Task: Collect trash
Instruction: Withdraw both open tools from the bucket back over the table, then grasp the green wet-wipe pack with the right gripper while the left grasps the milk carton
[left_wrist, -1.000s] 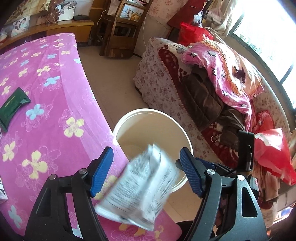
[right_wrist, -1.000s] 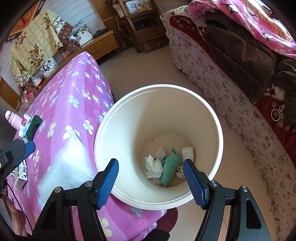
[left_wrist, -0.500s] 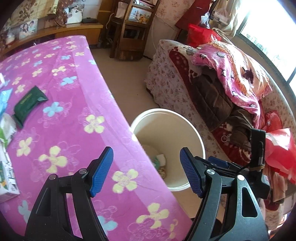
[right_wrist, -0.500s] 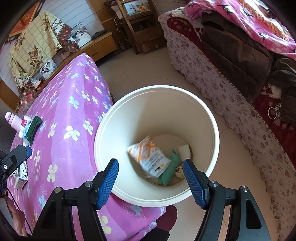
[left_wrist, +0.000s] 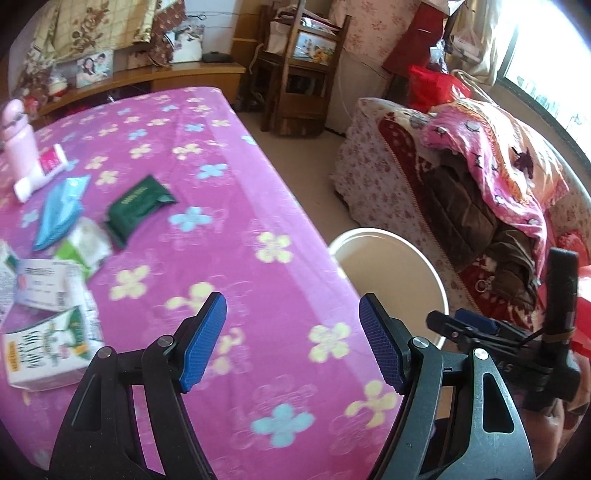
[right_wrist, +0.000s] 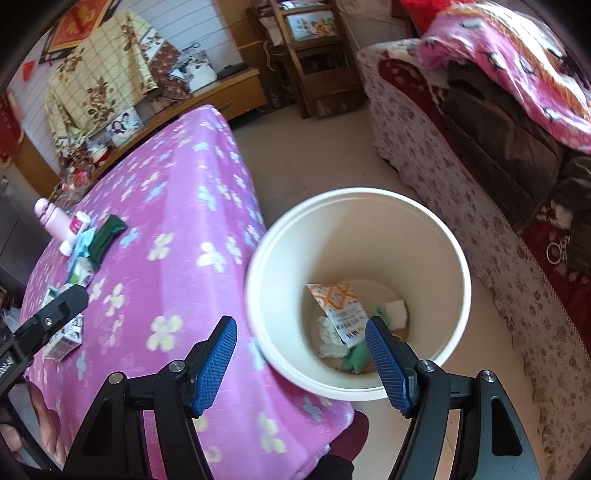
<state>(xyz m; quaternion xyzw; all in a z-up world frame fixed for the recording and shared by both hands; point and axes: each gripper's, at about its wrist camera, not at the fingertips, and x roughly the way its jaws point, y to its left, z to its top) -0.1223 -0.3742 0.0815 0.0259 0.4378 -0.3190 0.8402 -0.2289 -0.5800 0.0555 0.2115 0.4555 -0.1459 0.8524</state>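
Left tool (left_wrist: 291, 341) gapes wide and empty over the surface (left_wrist: 229, 206), aimed toward remaining packets (left_wrist: 55, 206); right tool (right_wrist: 301, 360) (equally wide) idles above the bin (right_wrist: 458, 280).

One round cream plastic bucket (right_wrist: 456, 266) stood on the floor beside the worktop (left_wrist: 229, 206), which wore one magenta cloth printed with flowers. Inside the bucket lay one orange-and-white printed wrapper (right_wrist: 338, 308), one crumpled white tissue (right_wrist: 328, 332), one green scrap (right_wrist: 356, 360) and one white block (right_wrist: 397, 312). On the worktop were one dark green flat packet (left_wrist: 138, 208), one light blue packet (left_wrist: 59, 212), one pale green-and-white pack (left_wrist: 86, 247), two white printed cartons (left_wrist: 46, 347) (left_wrist: 44, 284), one pink bottle (left_wrist: 18, 142) and one white tube with a red label (left_wrist: 42, 171). Two pairs of blue-padded tongs were in view, one per hand (left_wrist: 291, 343) (right_wrist: 301, 363).
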